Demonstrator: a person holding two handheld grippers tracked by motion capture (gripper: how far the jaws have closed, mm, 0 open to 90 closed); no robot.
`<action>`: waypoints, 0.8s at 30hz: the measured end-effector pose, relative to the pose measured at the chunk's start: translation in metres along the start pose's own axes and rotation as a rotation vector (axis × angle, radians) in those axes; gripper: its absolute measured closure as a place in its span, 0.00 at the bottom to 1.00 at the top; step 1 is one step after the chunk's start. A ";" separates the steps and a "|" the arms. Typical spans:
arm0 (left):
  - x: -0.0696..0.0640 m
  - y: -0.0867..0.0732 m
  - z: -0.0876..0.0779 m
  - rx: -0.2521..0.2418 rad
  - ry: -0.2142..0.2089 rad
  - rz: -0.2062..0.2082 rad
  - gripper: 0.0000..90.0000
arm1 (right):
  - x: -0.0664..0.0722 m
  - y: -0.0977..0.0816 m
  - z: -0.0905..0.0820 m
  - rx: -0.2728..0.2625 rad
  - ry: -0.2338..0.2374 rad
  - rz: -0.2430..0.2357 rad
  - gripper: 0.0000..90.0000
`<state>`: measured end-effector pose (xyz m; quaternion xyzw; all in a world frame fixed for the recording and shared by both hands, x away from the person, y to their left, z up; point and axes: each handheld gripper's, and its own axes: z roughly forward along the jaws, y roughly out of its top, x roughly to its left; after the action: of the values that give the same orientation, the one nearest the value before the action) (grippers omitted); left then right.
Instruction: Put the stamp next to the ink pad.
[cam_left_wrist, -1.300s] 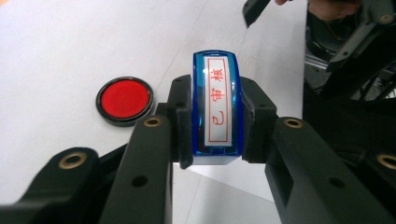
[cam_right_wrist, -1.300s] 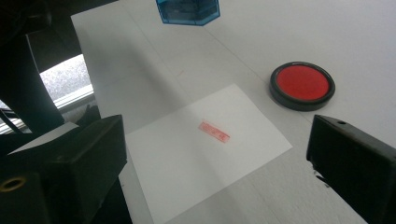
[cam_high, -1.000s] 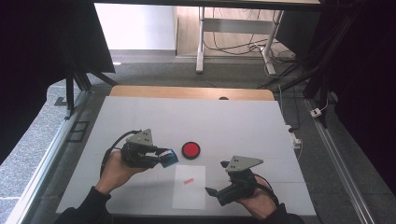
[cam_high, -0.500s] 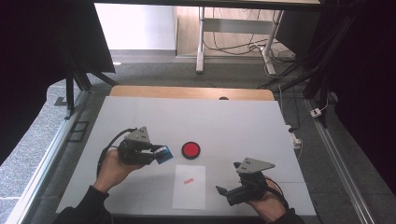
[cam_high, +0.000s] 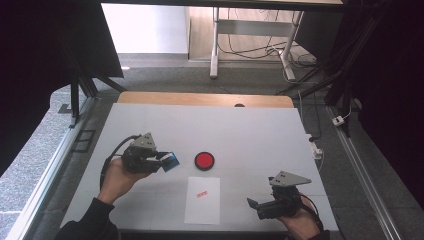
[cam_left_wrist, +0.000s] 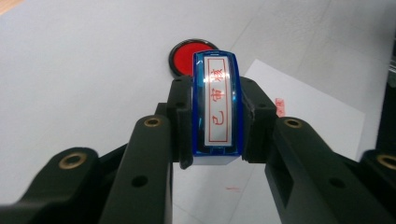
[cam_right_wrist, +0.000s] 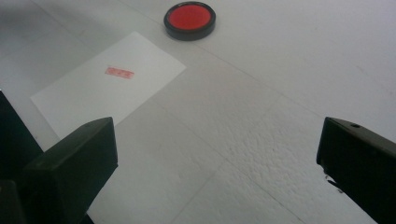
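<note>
Left gripper (cam_high: 161, 161) clenched on the blue stamp (cam_left_wrist: 216, 108), held above the white table (cam_high: 250, 130) just left of the red ink pad (cam_high: 204, 160). In the middle, white paper (cam_high: 202, 200) lying flat near the pad, bearing a small red imprint (cam_high: 201, 194). Far right, right gripper (cam_high: 251, 204) released, jaws wide apart, nothing between, low over the table beside the paper.

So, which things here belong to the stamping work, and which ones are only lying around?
Part of the job:
- blue stamp, clamped in the left gripper
- red ink pad
- white paper, which carries one red stamp mark
- right gripper, jaws apart, holding nothing

Just lying about:
- cables on the floor behind the table
- white power strip at the table's right edge
</note>
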<state>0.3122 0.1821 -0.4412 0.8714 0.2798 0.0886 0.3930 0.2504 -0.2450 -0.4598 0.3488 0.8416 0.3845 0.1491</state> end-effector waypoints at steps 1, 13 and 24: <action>0.001 0.000 0.000 0.000 0.002 -0.004 0.78 | -0.001 -0.002 -0.001 0.001 -0.008 0.004 0.00; 0.015 -0.009 -0.003 0.007 0.069 -0.055 0.78 | -0.010 -0.012 -0.011 0.019 -0.033 0.046 0.00; 0.033 -0.023 0.000 0.041 0.138 -0.119 0.78 | -0.015 -0.016 -0.018 0.006 -0.034 0.080 0.00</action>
<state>0.3297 0.2125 -0.4598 0.8529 0.3595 0.1190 0.3593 0.2440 -0.2730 -0.4602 0.3894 0.8254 0.3814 0.1468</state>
